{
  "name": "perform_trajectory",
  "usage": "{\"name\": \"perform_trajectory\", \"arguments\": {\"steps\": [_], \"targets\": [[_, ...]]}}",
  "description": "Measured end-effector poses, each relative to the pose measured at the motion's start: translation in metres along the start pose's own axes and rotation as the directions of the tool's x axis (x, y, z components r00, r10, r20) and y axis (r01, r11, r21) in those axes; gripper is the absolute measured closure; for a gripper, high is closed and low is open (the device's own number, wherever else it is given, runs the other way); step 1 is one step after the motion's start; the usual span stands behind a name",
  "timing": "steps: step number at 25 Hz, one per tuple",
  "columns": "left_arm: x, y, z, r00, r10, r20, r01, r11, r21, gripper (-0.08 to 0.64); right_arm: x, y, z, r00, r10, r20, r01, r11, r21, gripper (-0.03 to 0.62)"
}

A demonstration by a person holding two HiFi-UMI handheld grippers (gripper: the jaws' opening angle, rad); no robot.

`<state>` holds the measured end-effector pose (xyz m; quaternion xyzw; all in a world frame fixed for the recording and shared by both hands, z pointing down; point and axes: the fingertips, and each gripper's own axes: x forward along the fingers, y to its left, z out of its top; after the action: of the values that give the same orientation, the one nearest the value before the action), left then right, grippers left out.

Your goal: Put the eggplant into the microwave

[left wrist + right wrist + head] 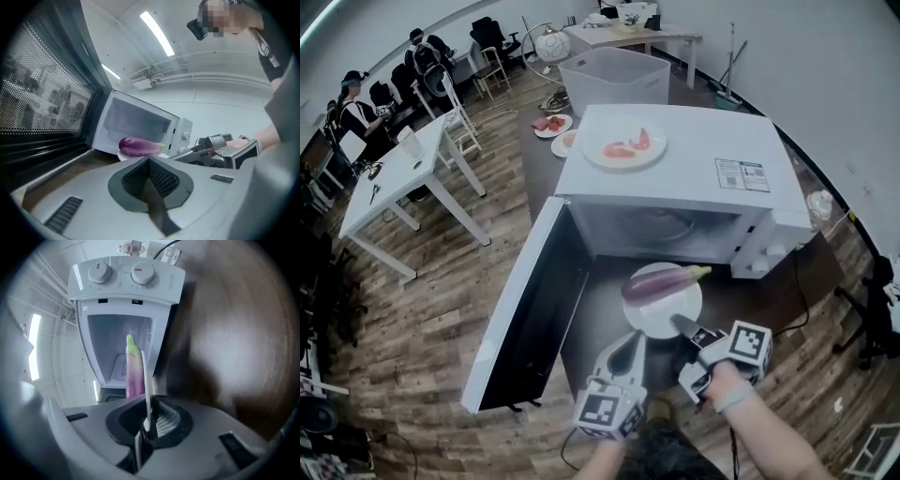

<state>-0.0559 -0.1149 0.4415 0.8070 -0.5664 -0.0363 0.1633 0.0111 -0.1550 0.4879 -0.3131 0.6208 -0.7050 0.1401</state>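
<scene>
The boxy white microwave (675,141) stands with its door already open. The left gripper (628,354) has its jaws together, empty. The long purple eggplant (661,281) lies on a round white plate (661,319) just before the cavity, not yet inside. The right gripper (682,326) pinches the plate's rim in its jaws.

**Dark brown tabletop (602,305) under the oven**
A boxy white microwave oven (703,141) stood in the middle of the tabletop, its hinged door (534,300) swung open to the left, past the near edge. Behind it sat a translucent plastic storage bin (614,80). By the far left edge, two small white plates of red food (551,124) lay side by side.
</scene>
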Motion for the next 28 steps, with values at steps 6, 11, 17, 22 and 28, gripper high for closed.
{"name": "perform_trajectory", "arguments": {"steps": [6,11,17,22,28], "targets": [[0.028,0.006,0.004,1.0,0.004,-0.004,-0.004,1.0,0.012,0.558,0.022,0.006,0.02,1.0,0.009,-0.027,-0.01,1.0,-0.013,0.572],[0.046,0.021,0.016,1.0,0.01,0.026,-0.01,1.0,-0.025,0.558,0.039,0.015,0.037,1.0,0.011,-0.026,-0.012,1.0,-0.01,0.572],[0.065,0.031,0.012,1.0,0.001,-0.003,-0.001,0.999,-0.055,0.558,0.058,0.022,0.053,1.0,0.012,0.018,-0.012,1.0,0.001,0.572],[0.074,0.031,0.003,0.999,-0.026,-0.034,0.024,0.998,-0.055,0.558,0.076,0.023,0.059,0.998,0.017,0.053,-0.018,1.0,0.018,0.572],[0.092,0.035,-0.002,0.996,-0.065,-0.061,0.062,0.996,-0.058,0.558,0.088,0.024,0.068,0.996,0.028,0.081,-0.031,0.999,0.043,0.572]]}}
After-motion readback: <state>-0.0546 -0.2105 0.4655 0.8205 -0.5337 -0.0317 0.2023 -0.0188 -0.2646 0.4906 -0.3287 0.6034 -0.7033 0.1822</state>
